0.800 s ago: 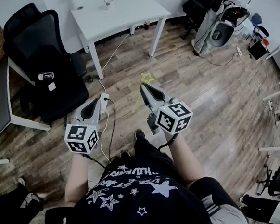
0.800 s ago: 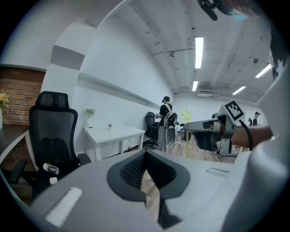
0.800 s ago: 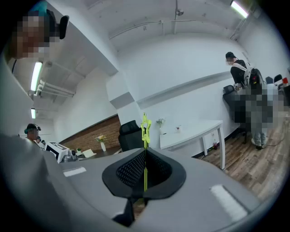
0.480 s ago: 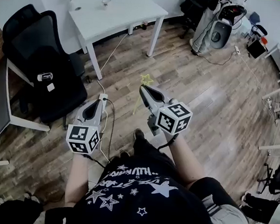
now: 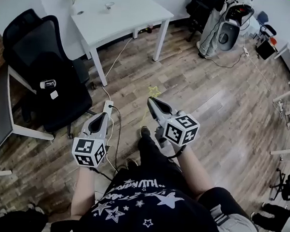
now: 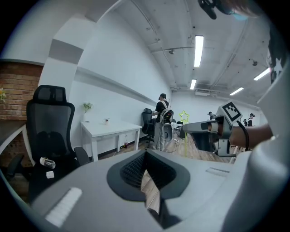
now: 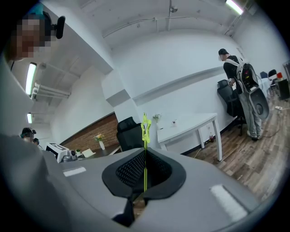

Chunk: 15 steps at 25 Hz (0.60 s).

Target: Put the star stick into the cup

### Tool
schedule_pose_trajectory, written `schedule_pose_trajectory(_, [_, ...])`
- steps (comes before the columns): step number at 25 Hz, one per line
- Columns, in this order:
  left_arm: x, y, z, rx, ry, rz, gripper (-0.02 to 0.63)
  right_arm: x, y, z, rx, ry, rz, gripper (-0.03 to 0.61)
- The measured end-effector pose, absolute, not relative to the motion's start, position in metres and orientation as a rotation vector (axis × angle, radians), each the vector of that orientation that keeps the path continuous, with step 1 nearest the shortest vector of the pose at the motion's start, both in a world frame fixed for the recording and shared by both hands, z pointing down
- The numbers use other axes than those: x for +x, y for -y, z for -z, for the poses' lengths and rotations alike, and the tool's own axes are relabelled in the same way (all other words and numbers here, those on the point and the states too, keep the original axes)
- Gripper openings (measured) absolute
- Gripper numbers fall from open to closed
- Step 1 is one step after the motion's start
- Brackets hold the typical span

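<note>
Star stick [image 5: 153, 92] pinched tight in right gripper [image 5: 151, 101], mid frame, star up. Left gripper [image 5: 103, 116] closed, holds nothing. Step: carrying stick. White table [image 5: 138, 12] upper left, tiny thing [image 5: 109, 5] on it, maybe cup. Next: walk over, aim stick end down, let go inside.

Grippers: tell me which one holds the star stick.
The right gripper, shut on the star stick; the left gripper is shut with nothing between its jaws.
</note>
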<state>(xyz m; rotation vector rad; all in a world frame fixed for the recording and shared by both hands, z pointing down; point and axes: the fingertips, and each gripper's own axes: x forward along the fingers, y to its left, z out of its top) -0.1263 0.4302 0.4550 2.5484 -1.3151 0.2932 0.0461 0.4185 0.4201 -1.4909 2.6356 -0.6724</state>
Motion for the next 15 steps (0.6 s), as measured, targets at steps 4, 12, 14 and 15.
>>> schedule_pose_trajectory(4, [-0.127, -0.421, -0.459, 2.541, 1.33, -0.308, 0.003, 0.048, -0.403, -0.422, -1.471, -2.637, 0.671, 0.02])
schedule_pose_trajectory(12, [-0.127, -0.347, -0.462, 2.506, 1.385, -0.326, 0.003, 0.052, -0.32, -0.432, -1.416, -2.632, 0.72, 0.02])
schedule_pose_trajectory(14, [-0.122, -0.322, -0.464, 2.502, 1.39, -0.33, 0.003, 0.058, -0.294, -0.433, -1.405, -2.634, 0.723, 0.02])
schedule_pose_trajectory(15, [-0.118, -0.309, -0.464, 2.501, 1.391, -0.332, 0.003, 0.061, -0.28, -0.433, -1.4, -2.636, 0.725, 0.02])
